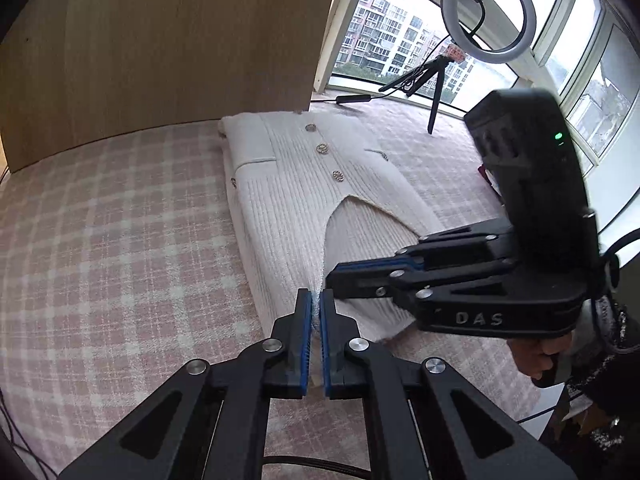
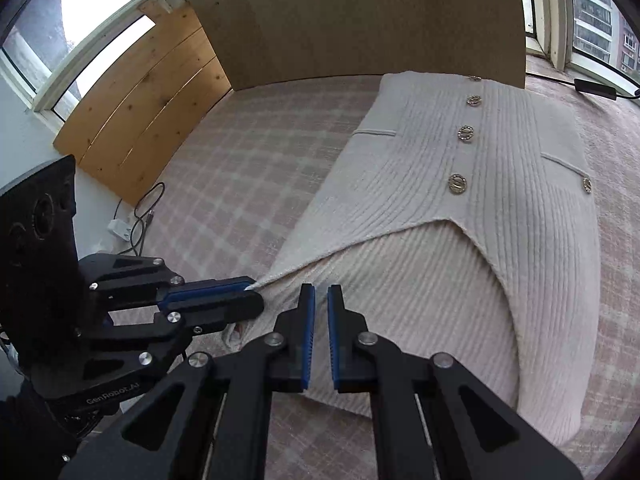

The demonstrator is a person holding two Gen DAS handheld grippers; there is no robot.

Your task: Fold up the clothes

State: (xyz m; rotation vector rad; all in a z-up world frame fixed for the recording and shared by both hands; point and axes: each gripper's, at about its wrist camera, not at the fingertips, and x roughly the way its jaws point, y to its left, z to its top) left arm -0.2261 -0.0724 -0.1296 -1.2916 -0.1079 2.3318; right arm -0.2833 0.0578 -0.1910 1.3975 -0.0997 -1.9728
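Note:
A cream ribbed knit cardigan [image 1: 304, 200] with round metal buttons lies folded lengthwise on the pink plaid bed cover [image 1: 100, 248]. It also shows in the right wrist view [image 2: 460, 248]. My left gripper [image 1: 316, 300] is shut on the cardigan's near edge, with knit pinched between its blue pads. In the right wrist view the left gripper [image 2: 248, 286] holds the neckline edge pulled taut. My right gripper [image 2: 321, 294] hovers just over the knit beside it, jaws nearly closed with a small gap and nothing seen between them. It reaches in from the right in the left wrist view [image 1: 334, 276].
A wooden headboard panel [image 1: 160, 40] stands behind the bed. A ring light [image 1: 490, 16] on a small tripod [image 1: 424, 80] stands at the far right by the window. A charger and cable [image 2: 136, 224] lie on the floor left of the bed.

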